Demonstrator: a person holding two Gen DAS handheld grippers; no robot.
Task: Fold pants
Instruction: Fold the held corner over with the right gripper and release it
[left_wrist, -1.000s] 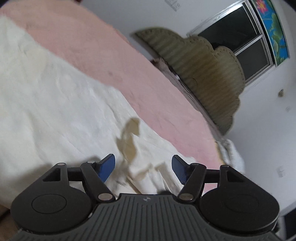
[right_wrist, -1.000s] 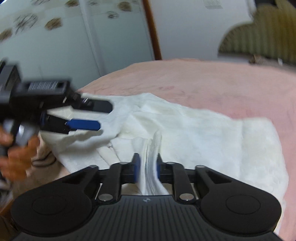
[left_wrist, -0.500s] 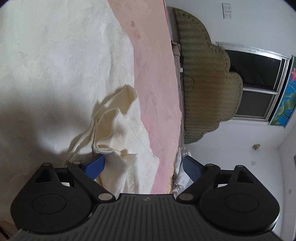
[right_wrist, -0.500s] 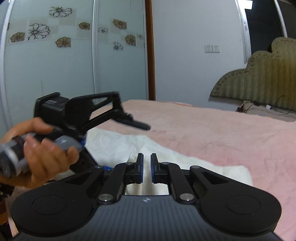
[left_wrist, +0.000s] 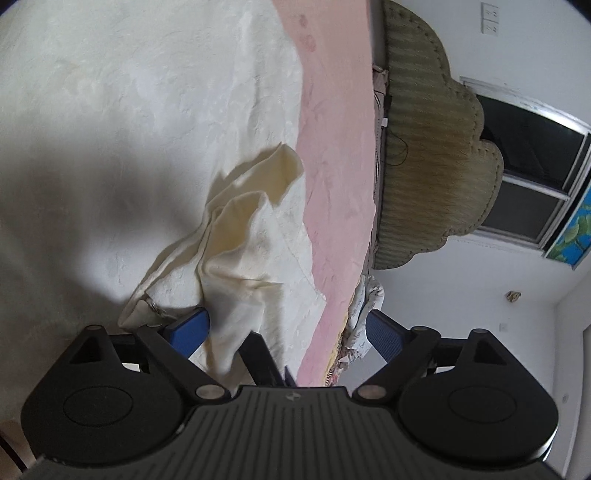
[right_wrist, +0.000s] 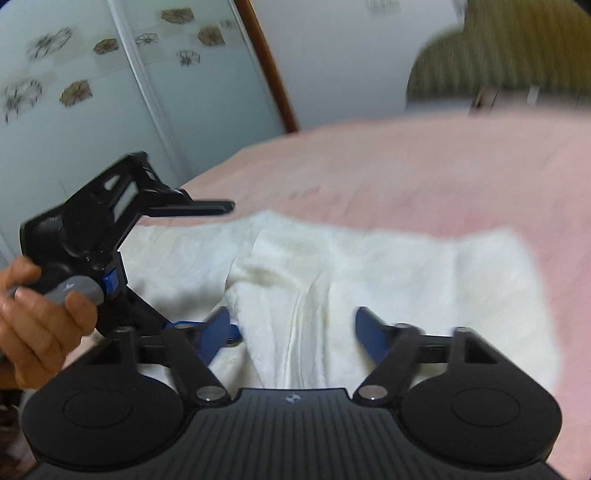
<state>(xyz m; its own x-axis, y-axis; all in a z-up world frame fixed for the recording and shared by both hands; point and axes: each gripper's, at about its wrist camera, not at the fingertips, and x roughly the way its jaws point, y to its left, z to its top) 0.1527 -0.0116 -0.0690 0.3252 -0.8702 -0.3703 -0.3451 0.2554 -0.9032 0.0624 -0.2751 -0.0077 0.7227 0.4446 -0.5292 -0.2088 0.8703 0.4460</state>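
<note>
Since a second ago both grippers have let the cloth go: the right gripper (right_wrist: 293, 328), which then pinched a ridge of fabric, now has its jaws opening, with the ridge lying loose between them and neither pad pressing it. The left gripper (left_wrist: 286, 326) has rolled over and dropped low beside the bed, and its jaws stand wide and are still opening, with a rumpled flap of cloth lying between them and against the left pad, unpinched.

The pants (right_wrist: 332, 266), cream white, lie spread on the pink bed (right_wrist: 424, 173), near its near edge, one bunched corner standing up just in front of the left gripper. In the right wrist view the left gripper shows at the left, held by a hand (right_wrist: 40, 317), one finger poking out level over the cloth's far-left edge.

I judge the release is deliberate: a fold has been laid down and the cloth is left to settle on the bed. The open jaws placed around the raised creases suggest a fresh grasp is being lined up, so the next fold can start from an edge rather than a flat middle.
</note>
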